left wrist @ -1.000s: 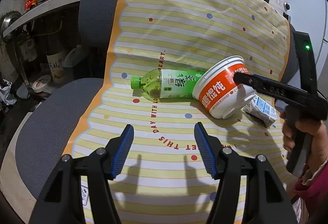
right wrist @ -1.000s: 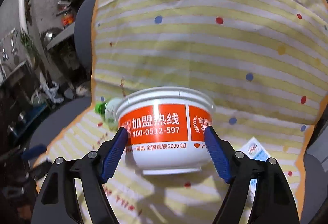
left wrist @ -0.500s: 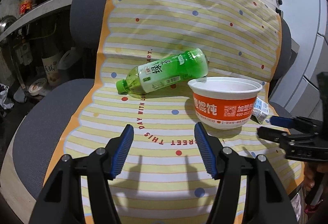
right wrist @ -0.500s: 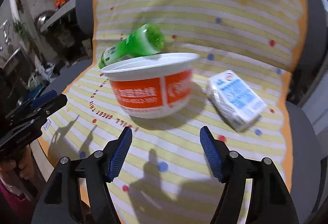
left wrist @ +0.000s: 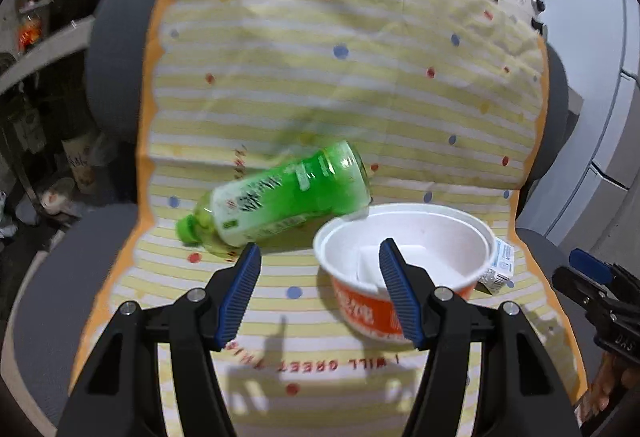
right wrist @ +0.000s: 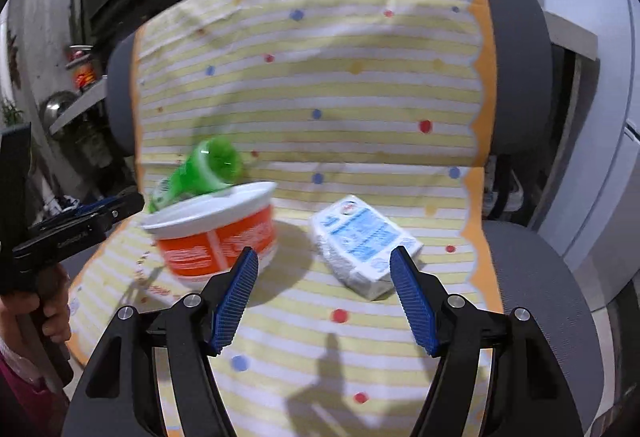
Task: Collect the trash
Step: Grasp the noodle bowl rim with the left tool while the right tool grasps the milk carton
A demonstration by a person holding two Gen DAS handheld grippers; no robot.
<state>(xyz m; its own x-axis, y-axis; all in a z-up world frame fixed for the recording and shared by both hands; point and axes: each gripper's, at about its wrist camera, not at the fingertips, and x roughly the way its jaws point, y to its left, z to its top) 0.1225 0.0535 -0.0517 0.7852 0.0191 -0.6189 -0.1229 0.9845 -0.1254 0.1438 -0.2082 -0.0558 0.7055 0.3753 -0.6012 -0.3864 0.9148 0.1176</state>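
Striped cloth (left wrist: 360, 97) below left gripper (left wrist: 318, 257) carried red letters, seen upside down: "I WILL GREET THIS". Right gripper (left wrist: 592, 277) body, at right edge, showed embossed "DAS". Green bottle (left wrist: 280, 205) label beyond left gripper was blurred, unreadable. Orange bowl (right wrist: 216, 237) print and white-blue carton (right wrist: 364, 237) print ahead of right gripper could not be read.

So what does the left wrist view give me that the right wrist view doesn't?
Left wrist only: the inside of the bowl, apparently empty, and the green bottle lying full length, cap to the left. Right wrist only: the whole white and blue carton on the cloth, just ahead of the open right gripper. Both show bowl, bottle and cloth; the left gripper is open too.
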